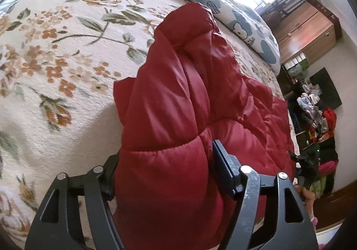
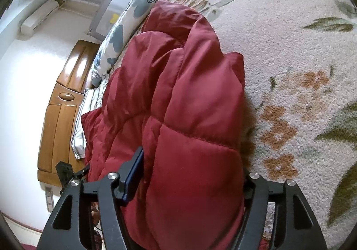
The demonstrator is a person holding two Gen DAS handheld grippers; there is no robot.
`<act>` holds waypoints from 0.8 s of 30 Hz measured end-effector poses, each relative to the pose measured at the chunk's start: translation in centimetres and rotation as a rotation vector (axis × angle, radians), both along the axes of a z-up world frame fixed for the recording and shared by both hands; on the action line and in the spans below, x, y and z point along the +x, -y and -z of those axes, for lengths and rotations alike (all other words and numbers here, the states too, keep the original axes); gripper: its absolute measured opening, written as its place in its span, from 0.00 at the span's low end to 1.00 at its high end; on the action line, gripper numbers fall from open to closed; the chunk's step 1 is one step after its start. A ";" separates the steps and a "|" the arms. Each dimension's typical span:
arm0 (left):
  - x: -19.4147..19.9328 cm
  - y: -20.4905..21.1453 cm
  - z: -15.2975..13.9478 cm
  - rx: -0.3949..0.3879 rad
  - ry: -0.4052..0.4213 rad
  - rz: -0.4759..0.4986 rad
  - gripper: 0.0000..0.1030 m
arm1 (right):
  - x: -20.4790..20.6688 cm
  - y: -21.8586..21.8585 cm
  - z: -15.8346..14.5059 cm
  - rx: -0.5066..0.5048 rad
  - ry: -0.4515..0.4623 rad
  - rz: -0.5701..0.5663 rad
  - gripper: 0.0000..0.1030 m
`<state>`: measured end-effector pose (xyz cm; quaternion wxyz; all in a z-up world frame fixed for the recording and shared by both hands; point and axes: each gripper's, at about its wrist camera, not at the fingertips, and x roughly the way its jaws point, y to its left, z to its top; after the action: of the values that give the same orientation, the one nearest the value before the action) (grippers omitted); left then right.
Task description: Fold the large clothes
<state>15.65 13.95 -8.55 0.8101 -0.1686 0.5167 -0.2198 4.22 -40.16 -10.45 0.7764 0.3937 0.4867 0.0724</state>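
A red quilted puffer jacket [image 1: 178, 98] lies bunched on the flowered bedspread [image 1: 67, 49]. My left gripper [image 1: 165, 174] is shut on a thick fold of the jacket, which fills the gap between its jaws. In the right wrist view the same jacket [image 2: 178, 105] runs away from me over the bedspread [image 2: 301, 71]. My right gripper [image 2: 191, 178] is shut on another thick fold of it. The other gripper [image 1: 309, 160] shows small at the jacket's far edge in the left wrist view, and likewise in the right wrist view [image 2: 67, 170].
A blue-and-white patterned duvet [image 1: 234, 4] lies rolled along the bed's far side. A wooden headboard [image 2: 60, 105] and striped pillow [image 2: 82, 120] are at the left. A wooden cabinet [image 1: 308, 29] and a cluttered pile of clothes [image 1: 319, 120] stand beyond the bed.
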 end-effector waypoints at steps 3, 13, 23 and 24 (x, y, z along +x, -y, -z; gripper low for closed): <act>-0.3 -0.2 -0.8 0.031 0.025 -0.012 0.71 | -0.2 0.3 -0.1 -0.019 -0.010 0.003 0.77; -0.1 0.3 -2.5 0.116 0.087 -0.021 0.71 | 0.2 0.1 -1.7 -0.168 -0.021 0.005 0.85; 0.5 1.2 -3.5 0.198 0.118 -0.030 0.71 | 1.5 -0.4 -3.7 -0.319 -0.003 0.004 0.86; 0.8 1.3 -3.6 0.203 0.120 -0.034 0.71 | 1.8 -0.2 -3.9 -0.330 -0.001 0.007 0.86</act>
<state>16.43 12.66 -4.93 0.8561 -0.0811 0.4840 -0.1623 6.00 -39.93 -6.58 0.8305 0.2626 0.4911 -0.0112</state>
